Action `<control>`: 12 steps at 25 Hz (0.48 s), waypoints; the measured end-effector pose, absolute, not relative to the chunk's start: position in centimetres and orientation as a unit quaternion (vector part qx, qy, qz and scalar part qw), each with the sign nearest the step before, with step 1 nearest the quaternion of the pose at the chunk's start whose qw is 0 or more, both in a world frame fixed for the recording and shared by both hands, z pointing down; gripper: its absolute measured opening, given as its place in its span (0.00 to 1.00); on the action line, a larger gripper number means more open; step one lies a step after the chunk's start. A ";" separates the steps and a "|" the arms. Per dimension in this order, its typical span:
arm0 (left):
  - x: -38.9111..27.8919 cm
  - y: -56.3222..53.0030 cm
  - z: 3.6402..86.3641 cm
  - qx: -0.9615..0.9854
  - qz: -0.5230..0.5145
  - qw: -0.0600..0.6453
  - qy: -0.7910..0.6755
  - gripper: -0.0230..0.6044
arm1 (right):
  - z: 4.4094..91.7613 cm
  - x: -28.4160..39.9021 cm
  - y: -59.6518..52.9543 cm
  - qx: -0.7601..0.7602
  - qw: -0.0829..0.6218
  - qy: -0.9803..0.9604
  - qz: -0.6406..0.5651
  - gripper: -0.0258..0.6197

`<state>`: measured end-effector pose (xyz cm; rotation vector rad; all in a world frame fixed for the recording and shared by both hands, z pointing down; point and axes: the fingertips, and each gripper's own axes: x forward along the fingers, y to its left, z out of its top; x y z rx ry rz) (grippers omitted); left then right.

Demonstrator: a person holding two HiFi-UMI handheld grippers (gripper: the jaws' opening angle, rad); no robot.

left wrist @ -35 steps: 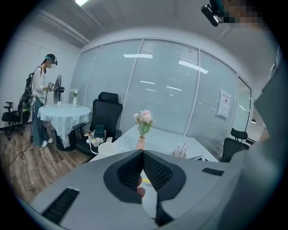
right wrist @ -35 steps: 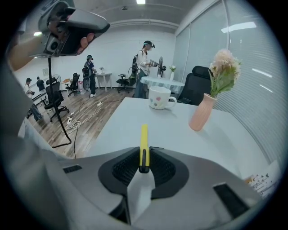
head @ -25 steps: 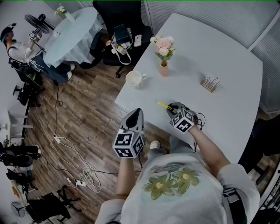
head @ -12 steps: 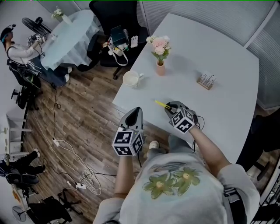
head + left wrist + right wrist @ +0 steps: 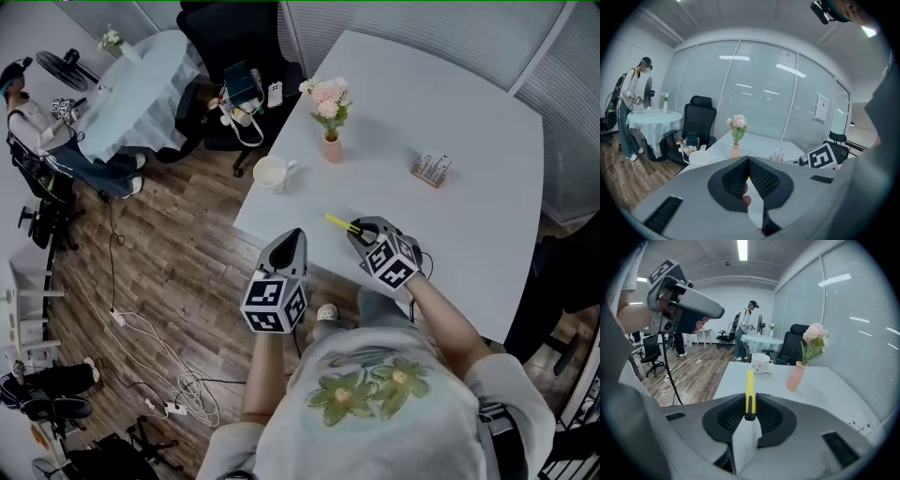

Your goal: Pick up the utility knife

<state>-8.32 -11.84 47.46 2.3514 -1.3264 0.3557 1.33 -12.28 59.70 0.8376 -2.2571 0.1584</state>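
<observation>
We look steeply down over a white table (image 5: 469, 225) and a wooden floor (image 5: 159, 244). At far left, a person (image 5: 28, 108) stands beside a round table with a pale cloth (image 5: 141, 89). A black office chair (image 5: 234, 37) sits just beside that round table. Loose cables (image 5: 178, 375) trail across the floor.

Nearer to us, the left gripper (image 5: 292, 236) hangs over the floor, just off the white table's near edge. In the left gripper view its jaws meet at the tips, with nothing between them.

On the table near that corner stands a white cup (image 5: 270, 172). Just to its right is a small vase of pink flowers (image 5: 329, 141).

Further right and closer to us is the yellow utility knife (image 5: 337, 223). It is clamped in the right gripper (image 5: 359, 228) above the table's near edge. The right gripper view shows the knife (image 5: 749, 390) pinched narrowly between the two black pads. Its yellow body sticks straight out past the fingertips, pointing toward the cup (image 5: 761, 363). It appears to be clear of the tabletop. In that view the vase (image 5: 795, 375) stands to the right of the knife, and the left gripper (image 5: 679, 291) shows high at upper left.

Well apart on the right of the table sits a small wooden block (image 5: 430, 169). It holds upright pieces too small to tell.
</observation>
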 end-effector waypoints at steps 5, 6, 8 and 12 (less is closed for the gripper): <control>-7.7 -11.8 47.3 0.851 0.128 0.204 -0.467 0.04 | 58.0 1.5 -11.9 0.335 0.343 -0.876 0.059 0.15; -7.5 -11.8 47.3 0.852 0.128 0.203 -0.465 0.04 | 57.7 1.5 -11.8 0.338 0.340 -0.876 0.058 0.15; -7.3 -11.8 47.2 0.854 0.128 0.202 -0.461 0.04 | 57.1 1.6 -11.8 0.344 0.336 -0.875 0.055 0.15; -6.8 -11.6 47.0 0.859 0.128 0.200 -0.454 0.04 | 55.8 1.8 -11.5 0.355 0.328 -0.874 0.049 0.15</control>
